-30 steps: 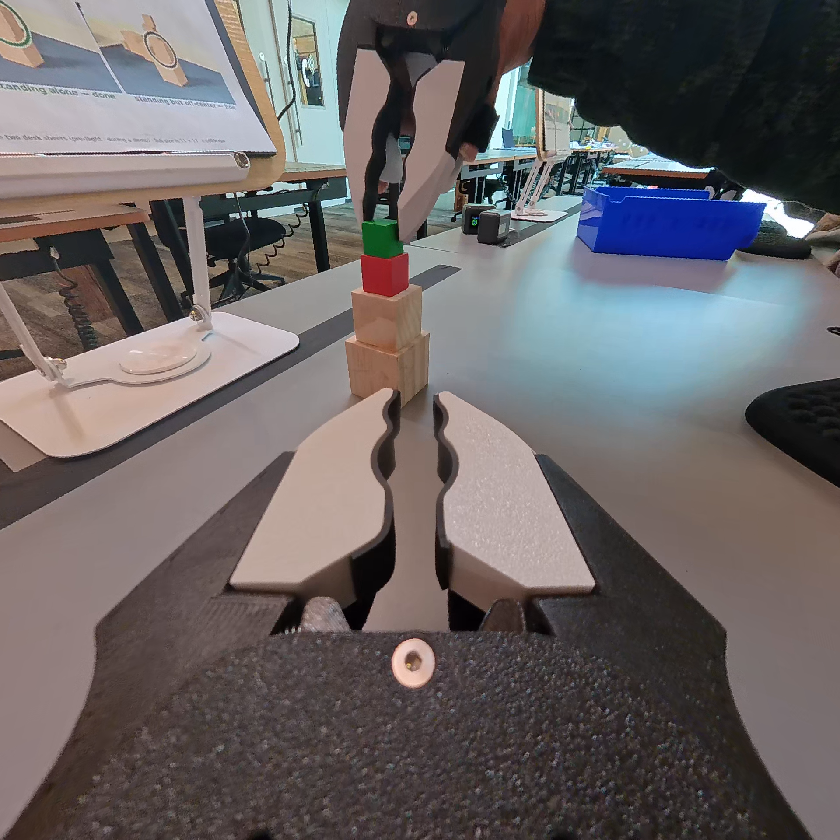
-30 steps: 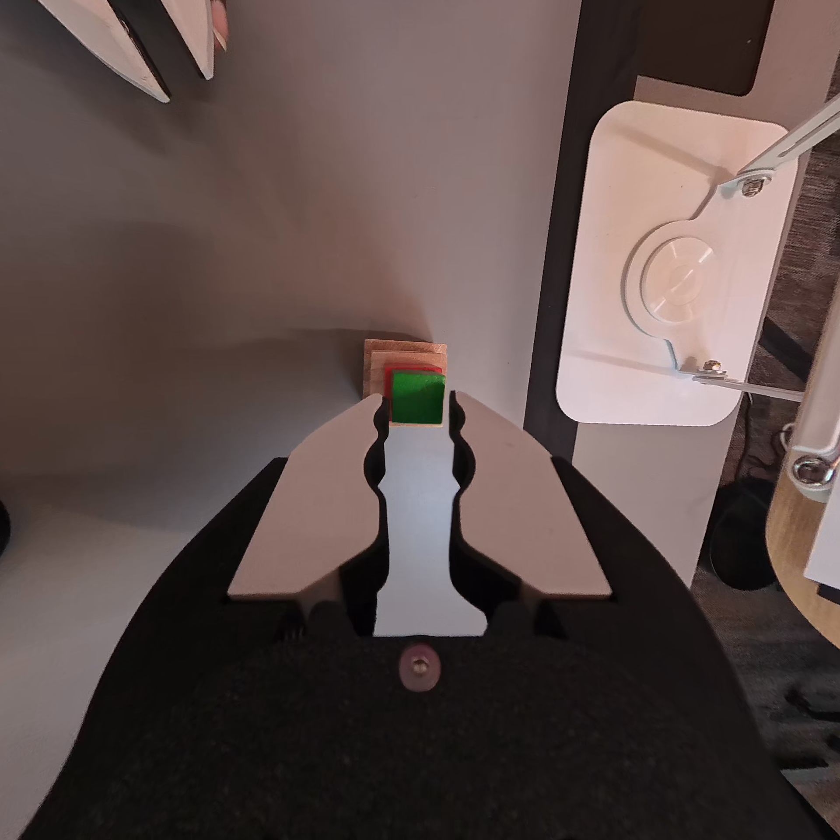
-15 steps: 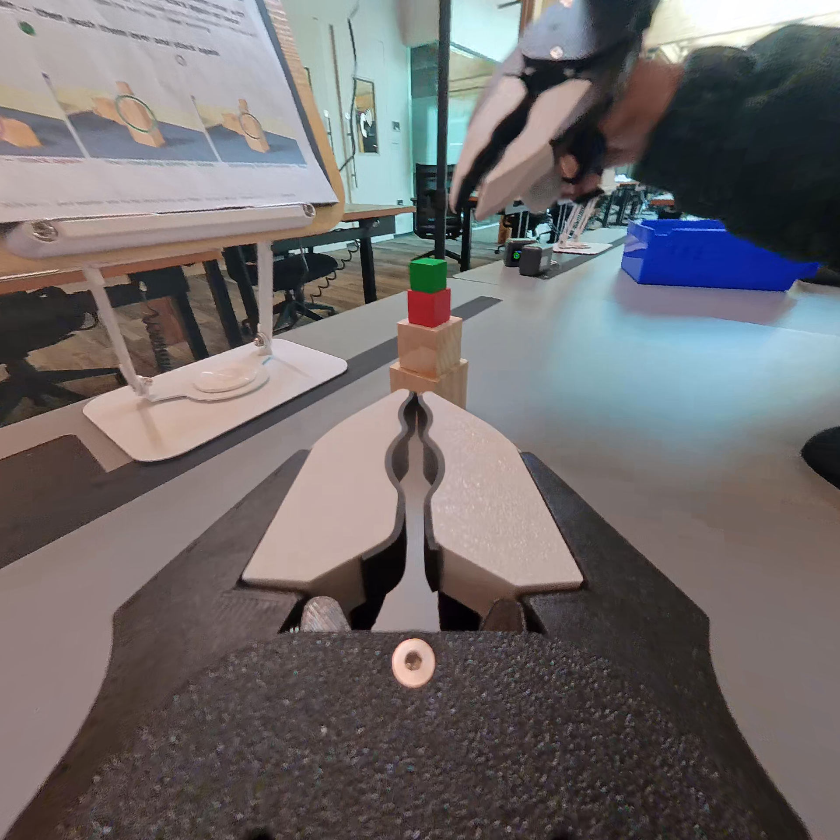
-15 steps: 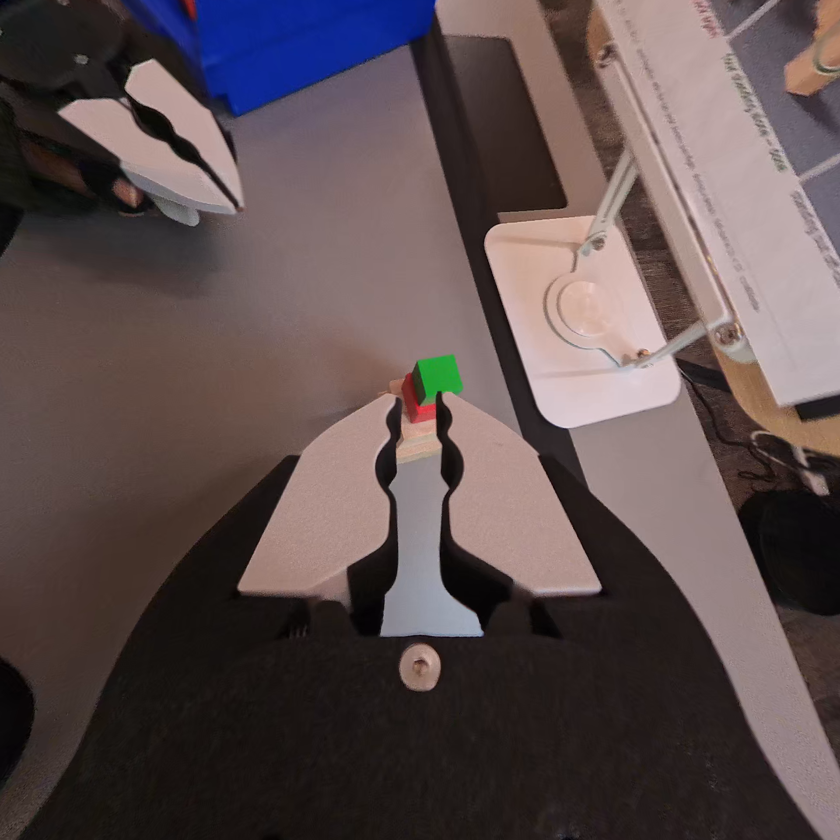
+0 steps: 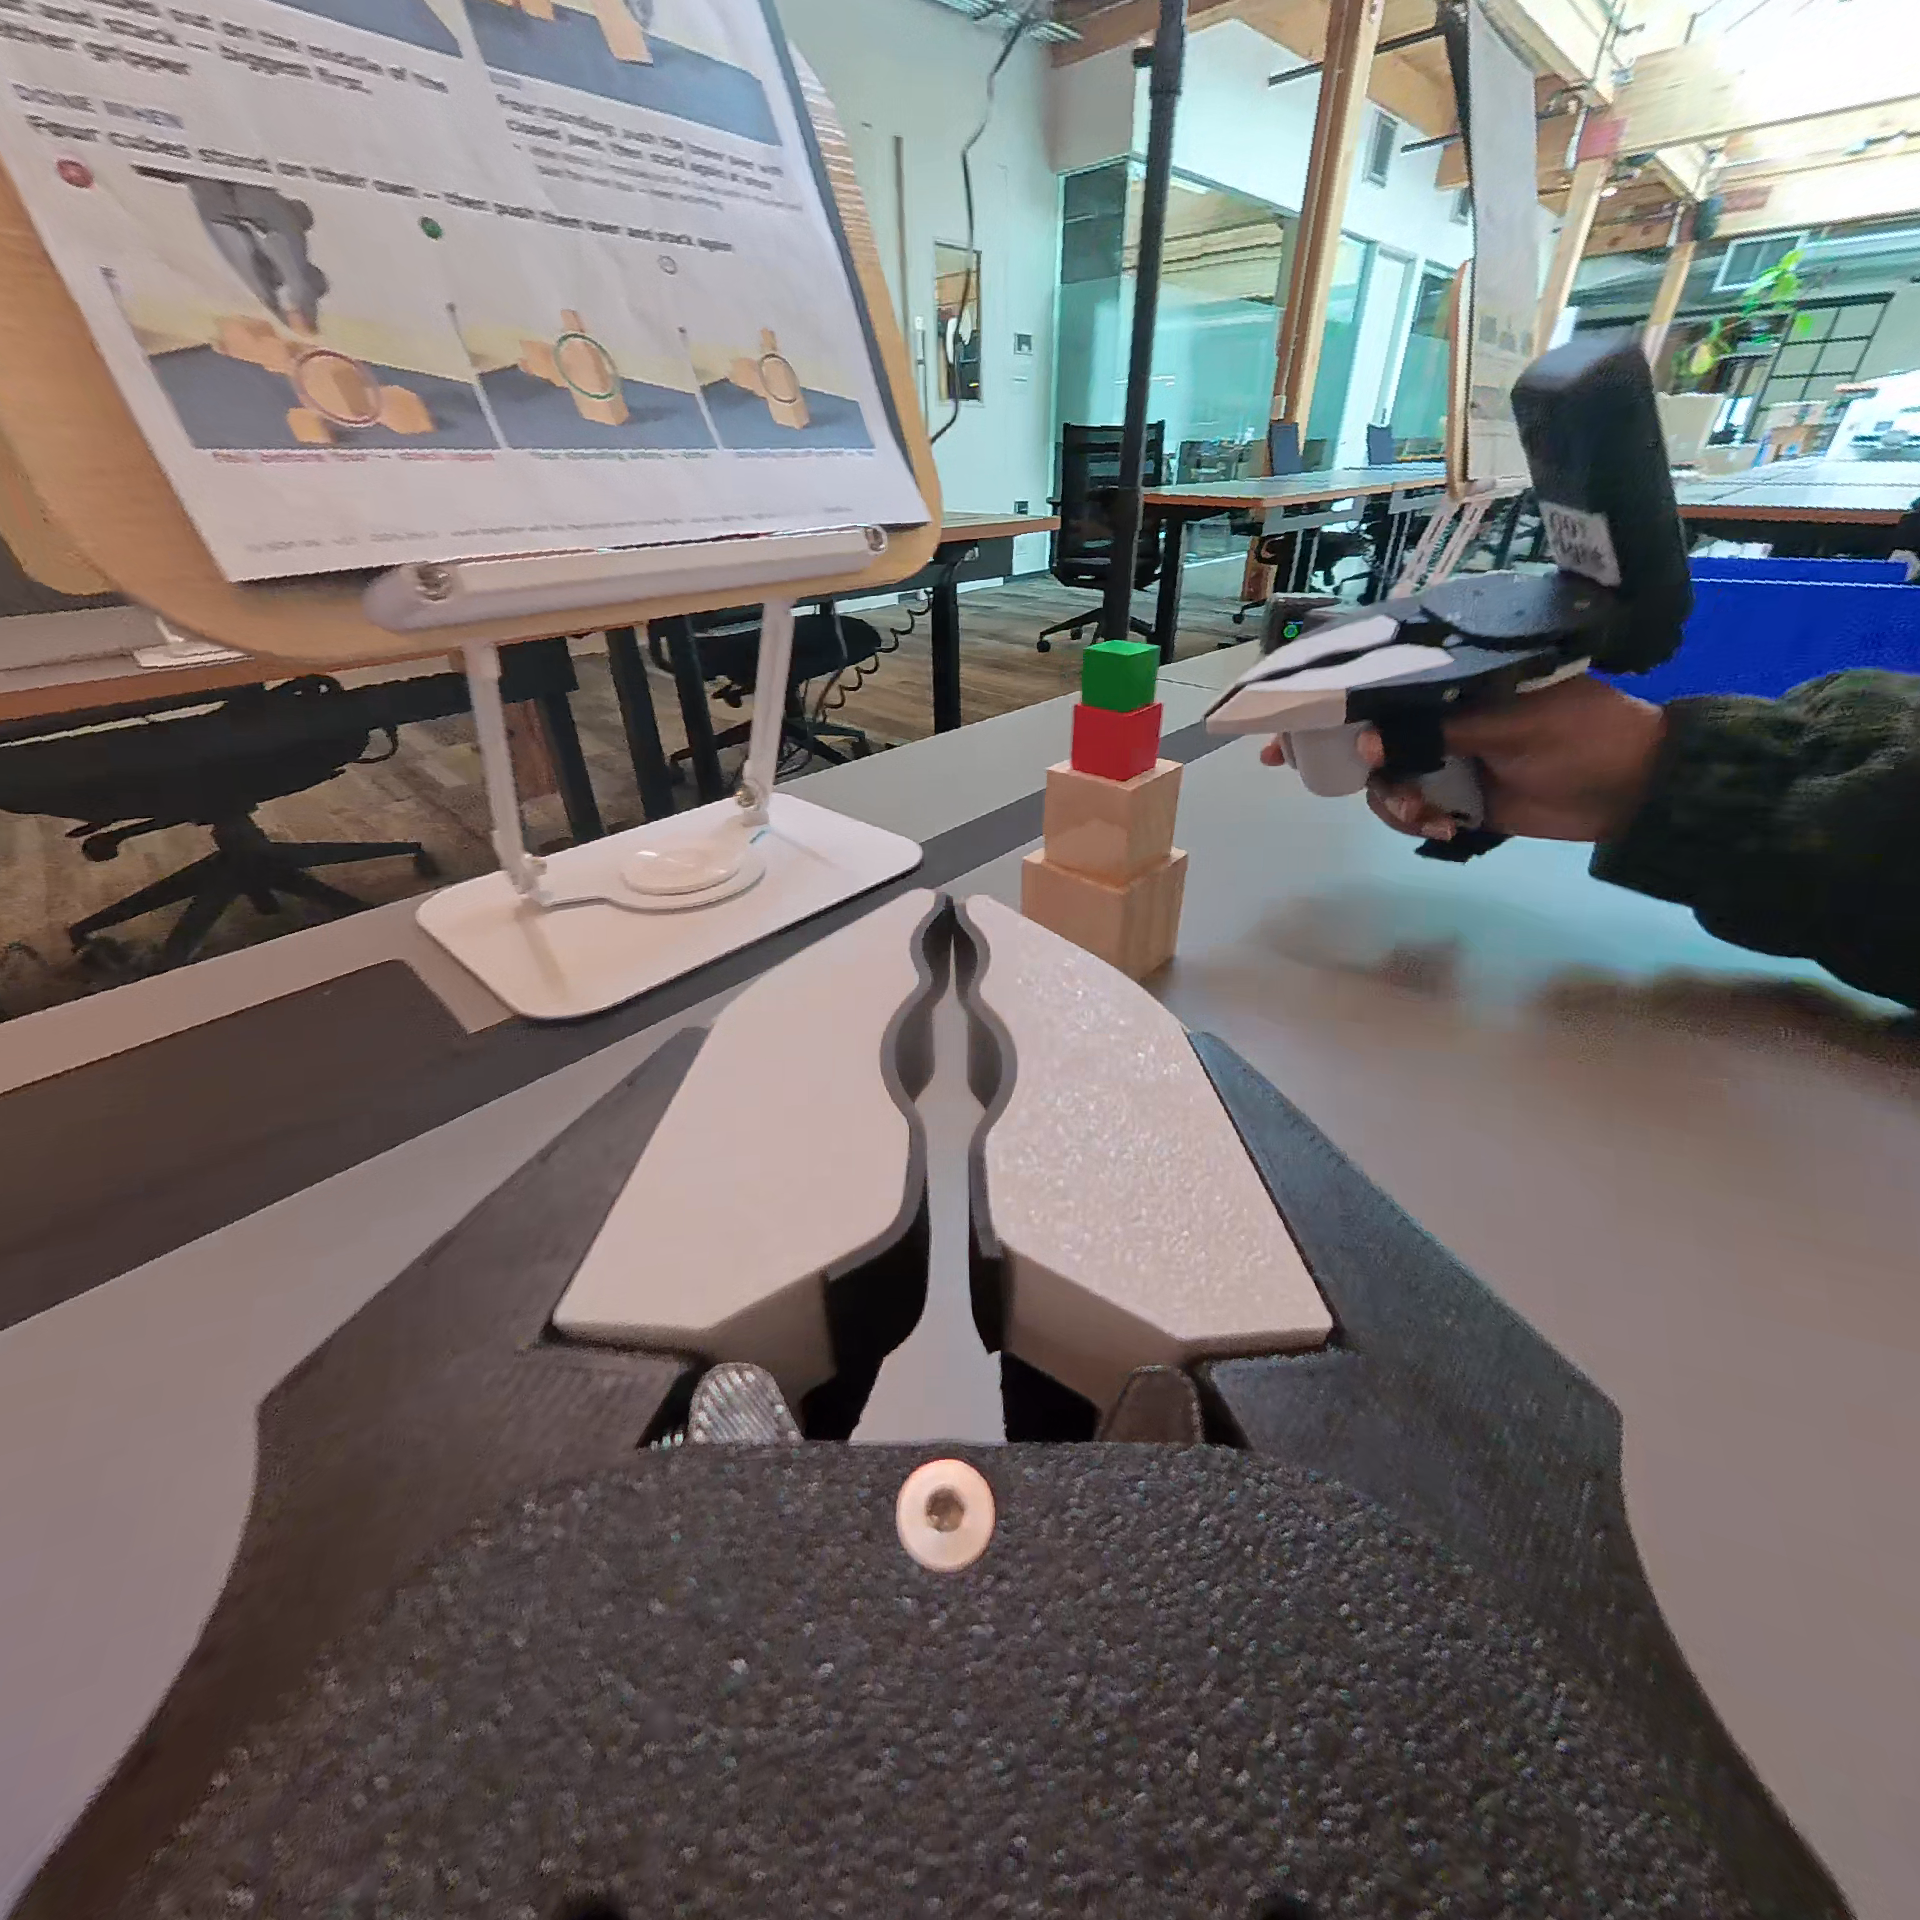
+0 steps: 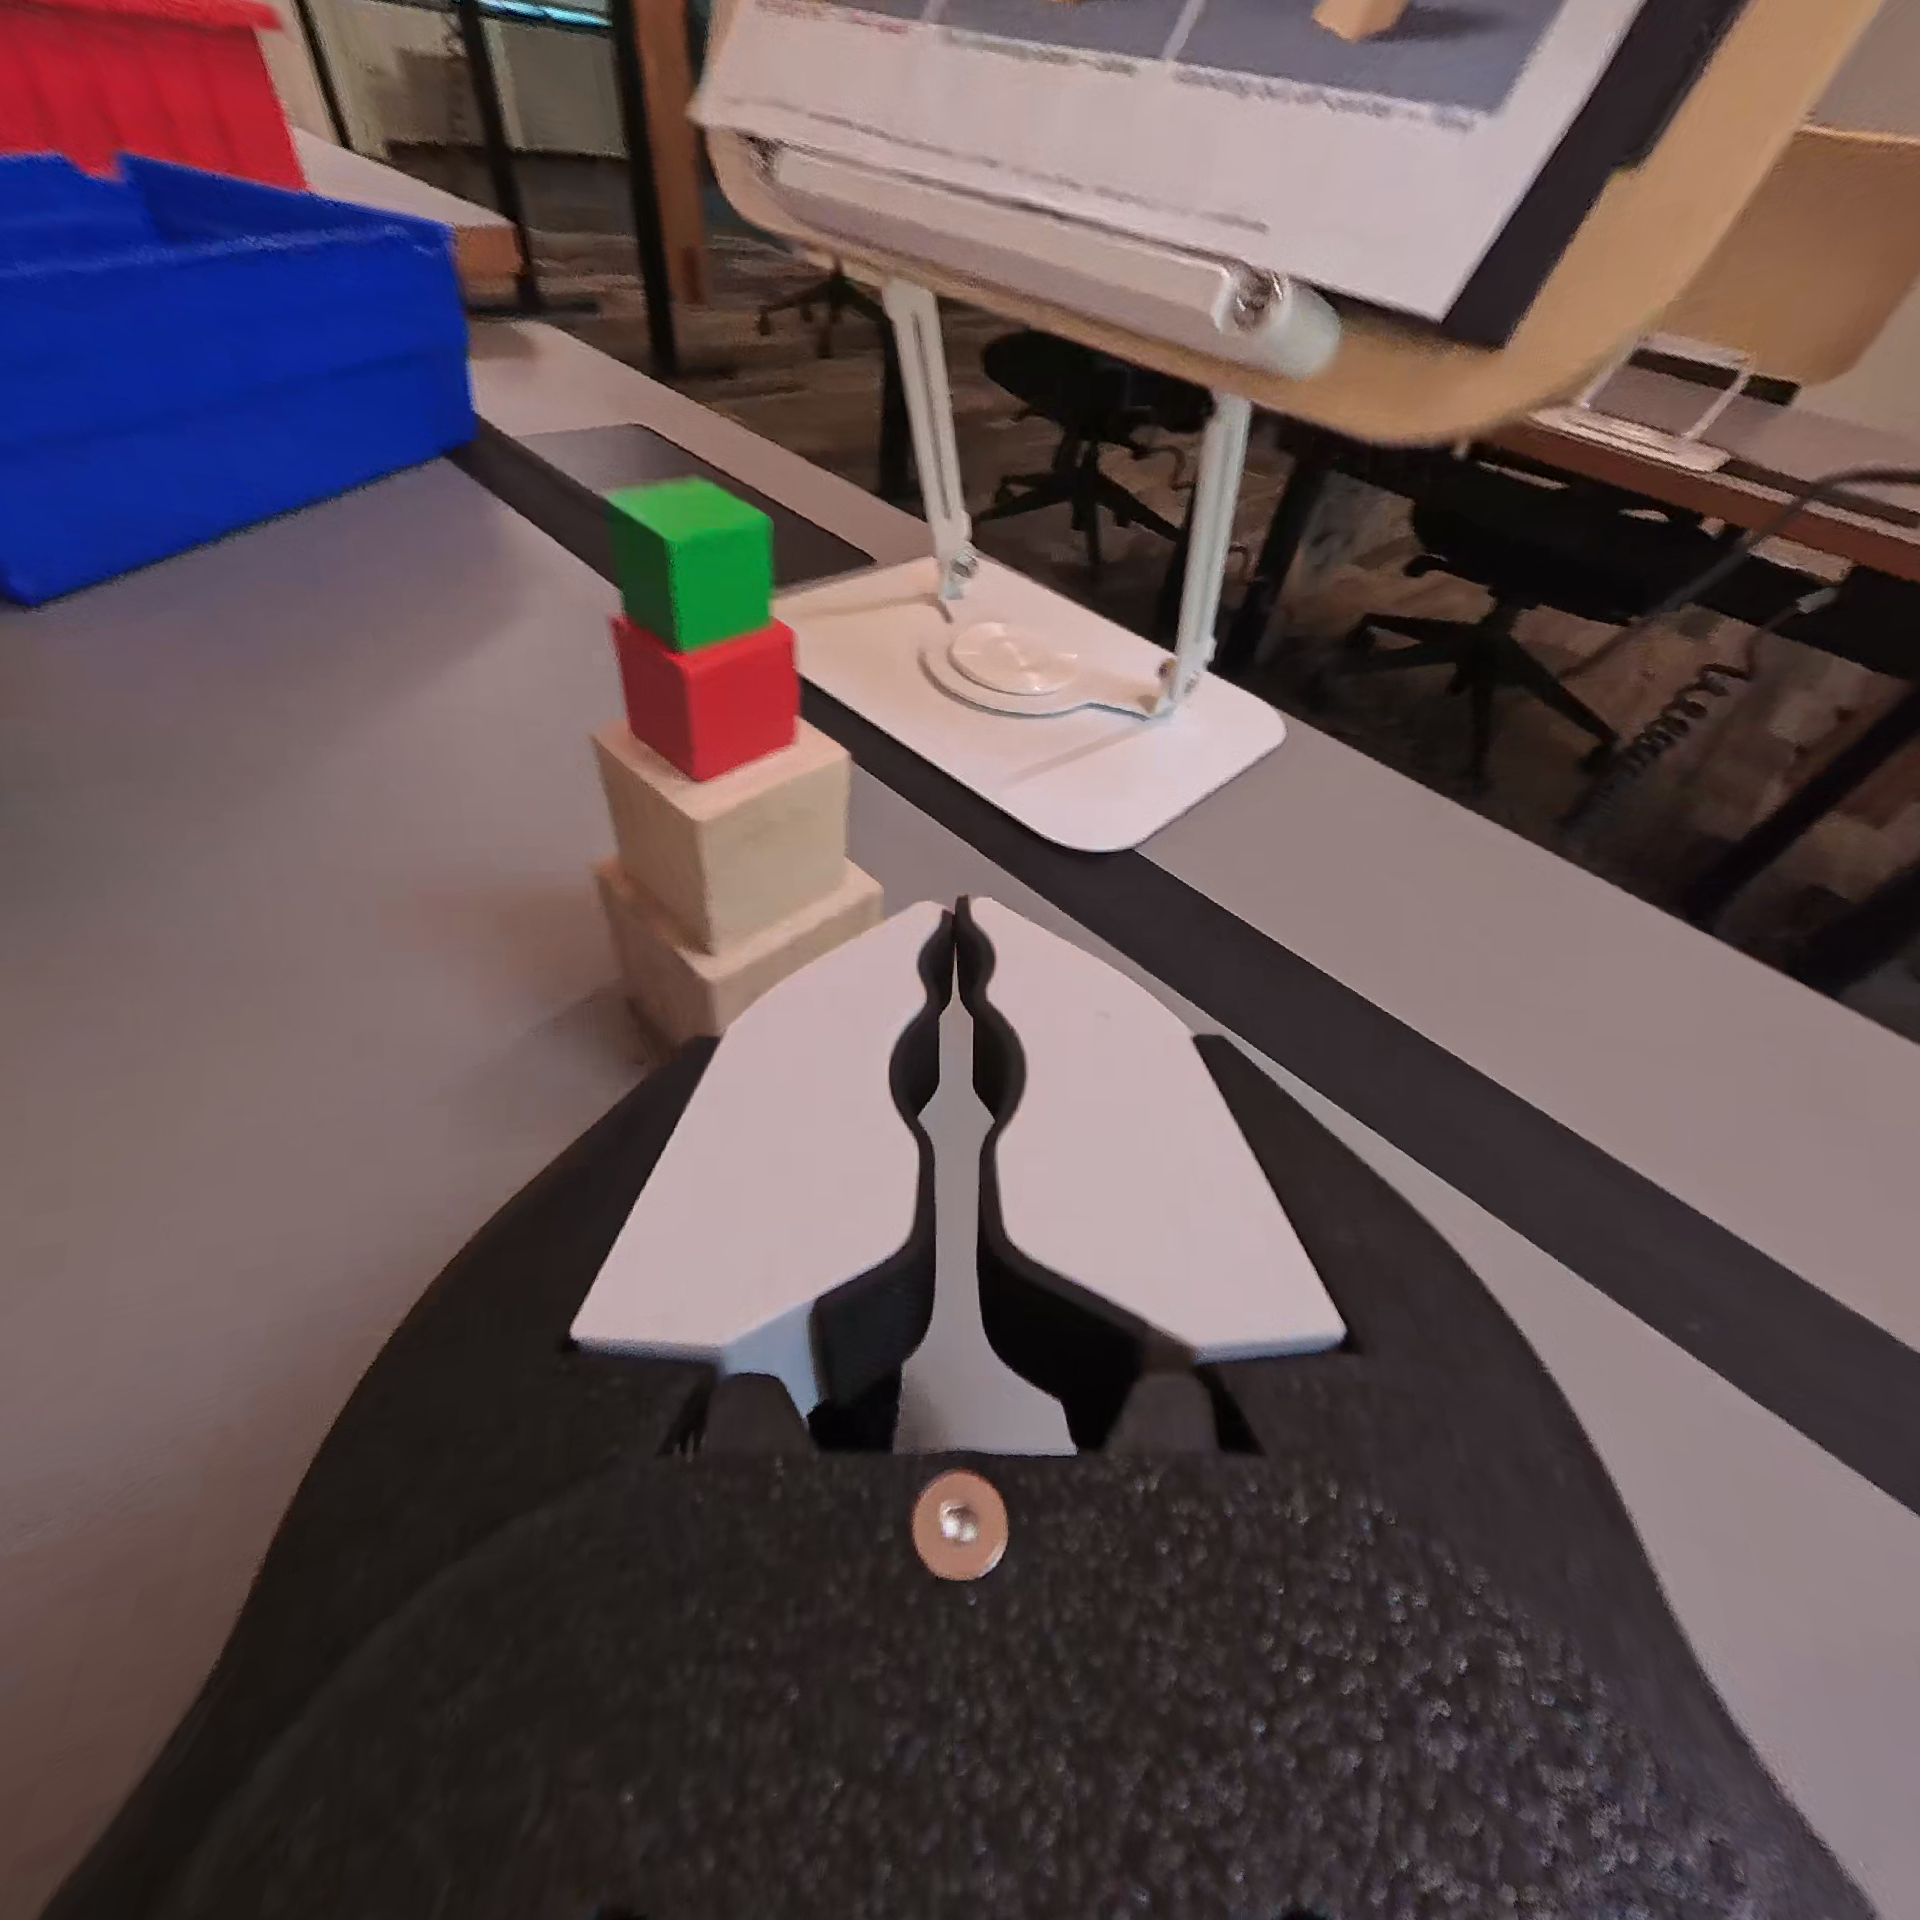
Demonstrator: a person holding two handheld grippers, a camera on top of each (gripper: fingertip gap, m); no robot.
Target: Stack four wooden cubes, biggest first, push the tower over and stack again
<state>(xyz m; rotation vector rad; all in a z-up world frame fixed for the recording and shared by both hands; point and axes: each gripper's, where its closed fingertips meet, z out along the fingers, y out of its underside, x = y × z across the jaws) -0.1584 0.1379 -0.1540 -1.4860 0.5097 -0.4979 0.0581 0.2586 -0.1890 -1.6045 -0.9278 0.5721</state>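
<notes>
A grey table (image 5: 1558, 1195) with a dark strip along its far side fills both views. On it, at about ten o'clock in the left wrist view, a white stand (image 5: 665, 914) carries a wooden board with a printed sheet (image 5: 447, 270); a blue bin (image 6: 208, 353) sits at ten o'clock in the right wrist view, with a red bin (image 6: 135, 83) behind it. A stack of four cubes stands upright, each smaller than the one beneath: large wooden cube (image 5: 1107, 909) at the bottom, smaller wooden cube (image 5: 1112, 816) on it, then a red cube (image 5: 1117, 738), then a green cube (image 5: 1120, 675) on top. The left gripper (image 5: 951, 914) lies low over the table with its jaws closed tip to tip on nothing, the stack just beyond at one o'clock. The right gripper (image 6: 956, 914), held in a person's hand (image 5: 1507, 769), has its jaws closed and bare too; in its own view the stack is near, at eleven o'clock, and in the left wrist view its tips point at the red and green cubes from three o'clock, apart from them.
</notes>
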